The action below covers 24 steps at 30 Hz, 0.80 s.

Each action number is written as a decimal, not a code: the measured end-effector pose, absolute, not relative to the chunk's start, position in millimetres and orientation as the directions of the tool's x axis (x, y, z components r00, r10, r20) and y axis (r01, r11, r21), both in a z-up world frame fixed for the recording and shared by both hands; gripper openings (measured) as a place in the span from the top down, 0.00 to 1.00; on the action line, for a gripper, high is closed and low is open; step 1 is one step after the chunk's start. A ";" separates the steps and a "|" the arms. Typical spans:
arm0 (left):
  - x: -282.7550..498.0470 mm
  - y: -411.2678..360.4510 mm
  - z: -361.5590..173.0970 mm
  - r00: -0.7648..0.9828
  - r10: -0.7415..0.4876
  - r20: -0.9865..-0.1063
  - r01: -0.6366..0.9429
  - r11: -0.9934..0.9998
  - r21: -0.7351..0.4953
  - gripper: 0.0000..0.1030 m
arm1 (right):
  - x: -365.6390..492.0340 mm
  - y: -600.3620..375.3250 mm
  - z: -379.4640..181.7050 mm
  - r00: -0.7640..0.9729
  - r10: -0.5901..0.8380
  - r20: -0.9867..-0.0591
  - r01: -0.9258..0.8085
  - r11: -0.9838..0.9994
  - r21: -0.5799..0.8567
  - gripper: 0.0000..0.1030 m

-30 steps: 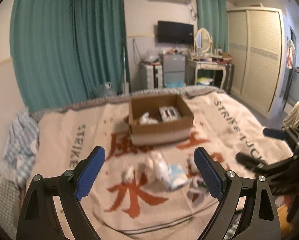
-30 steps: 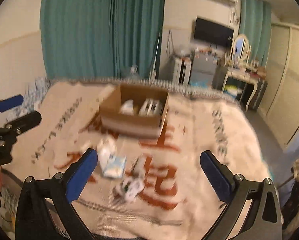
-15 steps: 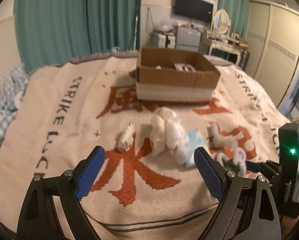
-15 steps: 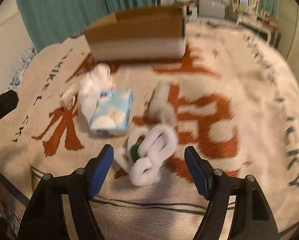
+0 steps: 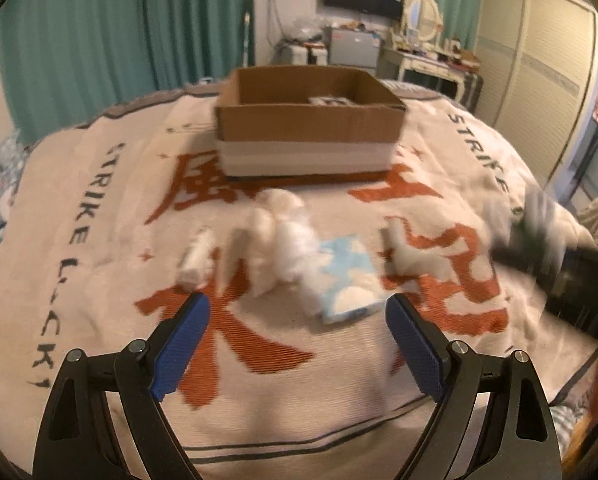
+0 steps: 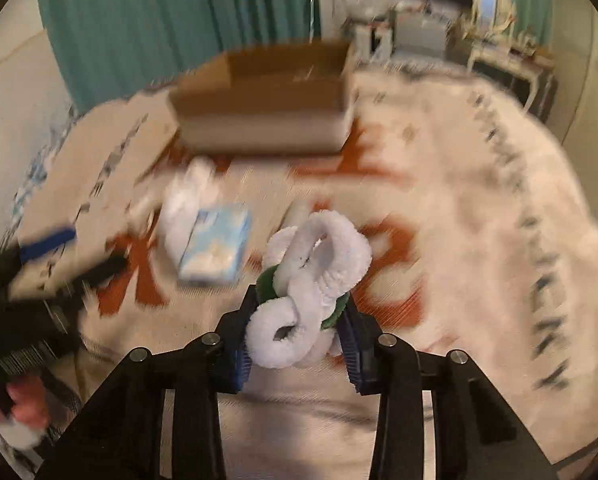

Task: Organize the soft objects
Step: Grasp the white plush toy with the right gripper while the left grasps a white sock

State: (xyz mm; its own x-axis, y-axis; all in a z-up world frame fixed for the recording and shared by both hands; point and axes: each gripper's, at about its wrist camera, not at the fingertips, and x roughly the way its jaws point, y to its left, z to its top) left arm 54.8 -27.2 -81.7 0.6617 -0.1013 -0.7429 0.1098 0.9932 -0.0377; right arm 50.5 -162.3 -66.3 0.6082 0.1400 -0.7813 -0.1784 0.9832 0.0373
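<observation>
Right wrist: right gripper [image 6: 299, 344] newly clamped (fluffy toy [image 6: 315, 280]).

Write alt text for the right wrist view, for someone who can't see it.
The right gripper, whose jaws have just been closing, pinches a fluffy white looped toy over a patterned blanket. Beyond lie a blue tissue pack and an open cardboard box.

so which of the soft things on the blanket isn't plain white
The flat light-blue pack with white clouds, lying beside the fluffy white bundle. The looped piece in the right gripper is white with only some green.
</observation>
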 end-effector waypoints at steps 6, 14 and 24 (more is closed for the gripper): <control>76.8 -71.6 -71.7 0.677 -0.158 -0.719 0.135 0.987 -0.090 0.22 | 79.9 -192.3 -28.5 0.649 0.157 -0.744 -0.172 0.983 0.058 0.64; 112.2 -119.0 -101.5 0.637 -0.153 -0.756 0.175 0.983 -0.052 0.38 | 98.7 -237.4 -70.8 0.614 0.081 -0.785 -0.006 0.995 0.098 0.64; 135.4 -135.3 -149.5 0.574 -0.151 -0.805 0.217 0.976 -0.028 0.62 | 111.5 -255.0 -99.8 0.577 0.069 -0.814 0.035 0.993 0.109 0.64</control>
